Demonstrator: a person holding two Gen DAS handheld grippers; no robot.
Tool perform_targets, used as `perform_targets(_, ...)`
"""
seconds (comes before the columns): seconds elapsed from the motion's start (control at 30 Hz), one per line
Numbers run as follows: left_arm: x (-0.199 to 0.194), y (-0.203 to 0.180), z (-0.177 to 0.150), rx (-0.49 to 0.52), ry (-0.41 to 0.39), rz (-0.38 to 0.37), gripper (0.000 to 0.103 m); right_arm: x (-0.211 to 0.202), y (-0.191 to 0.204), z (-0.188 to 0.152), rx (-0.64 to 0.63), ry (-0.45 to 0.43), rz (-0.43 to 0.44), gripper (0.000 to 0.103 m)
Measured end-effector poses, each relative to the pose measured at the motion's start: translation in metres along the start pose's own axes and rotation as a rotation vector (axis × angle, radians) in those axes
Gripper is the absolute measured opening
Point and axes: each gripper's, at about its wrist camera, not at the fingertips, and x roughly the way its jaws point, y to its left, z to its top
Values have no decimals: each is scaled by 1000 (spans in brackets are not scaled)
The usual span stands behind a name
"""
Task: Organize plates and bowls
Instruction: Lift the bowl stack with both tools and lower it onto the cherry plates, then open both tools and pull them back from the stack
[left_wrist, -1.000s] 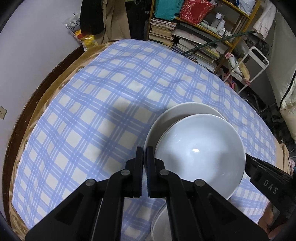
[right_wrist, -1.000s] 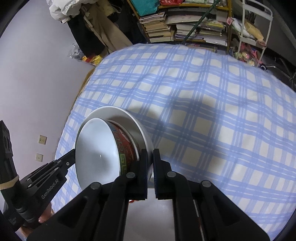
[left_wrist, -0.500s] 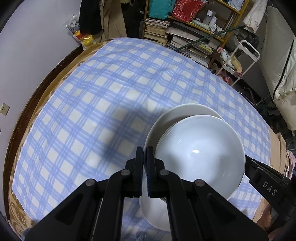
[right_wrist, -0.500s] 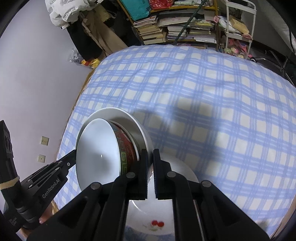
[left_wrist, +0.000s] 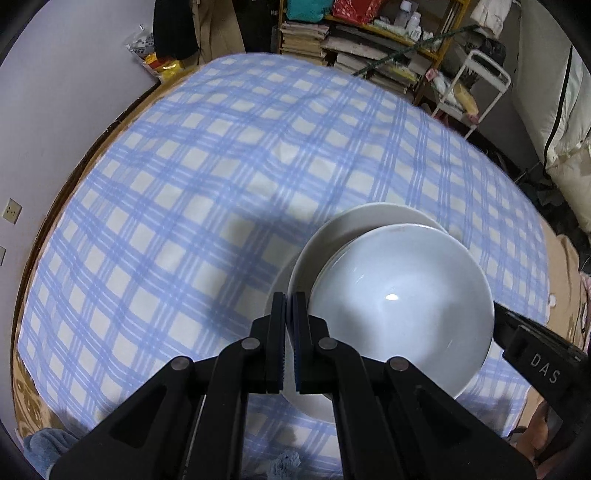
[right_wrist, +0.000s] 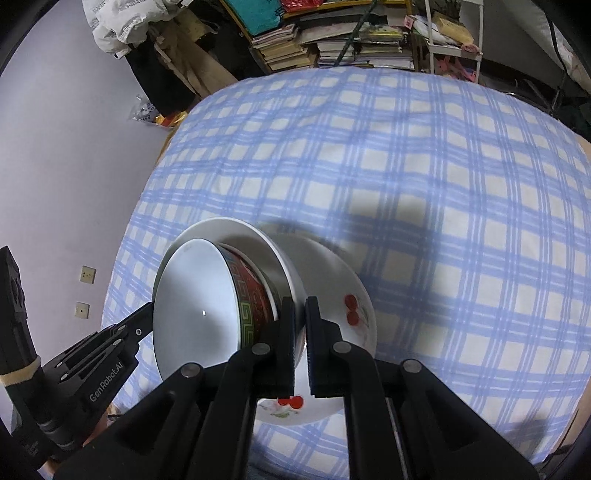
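Observation:
Both grippers carry a white plate (left_wrist: 343, 232) (right_wrist: 255, 240) with a white bowl (left_wrist: 399, 299) on it. Outside, the bowl (right_wrist: 195, 310) has a red and green pattern. My left gripper (left_wrist: 289, 297) is shut on the plate's left rim and shows in the right wrist view (right_wrist: 147, 312). My right gripper (right_wrist: 300, 301) is shut on the opposite rim, and it enters the left wrist view from the right (left_wrist: 498, 314). Directly beneath lies a cherry-painted plate (right_wrist: 347, 288) (left_wrist: 306, 402) on the blue checked tablecloth (left_wrist: 184, 184), partly hidden by the carried plate.
The round table (left_wrist: 74, 155) is edged in dark wood, with a lilac wall and sockets (right_wrist: 88, 274) on the left. Behind it stand shelves with stacked books (left_wrist: 354, 48), hanging clothes (right_wrist: 155, 48) and a white wire cart (left_wrist: 476, 85).
Both grippers have moved together across the table with the plate and bowl. The cherry plate, earlier at the bottom edge, now lies right under the carried plate.

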Motion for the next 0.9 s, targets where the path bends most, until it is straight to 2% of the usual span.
perform_targets(0.13,16,-3,-5,10,32,9,1,16,-7,-6,-11,12,-17,10)
perform_targets(0.43,15,-2,-6,48,-14,3,3,17,-9,-15,-28,-73,-7,9)
perform_targets(0.57,13,-2,-8,59,-31,19,9,15,-12,-20,-19,-82,1,9)
perform_targets(0.73,11,-4,-10,80,-37,31,11,14,-11,-22,-32,-86,-12,8)
perform_targets(0.9,2,-5,-12,103,-74,53,11,-6,-6,-21,-72,-153,-24,9)
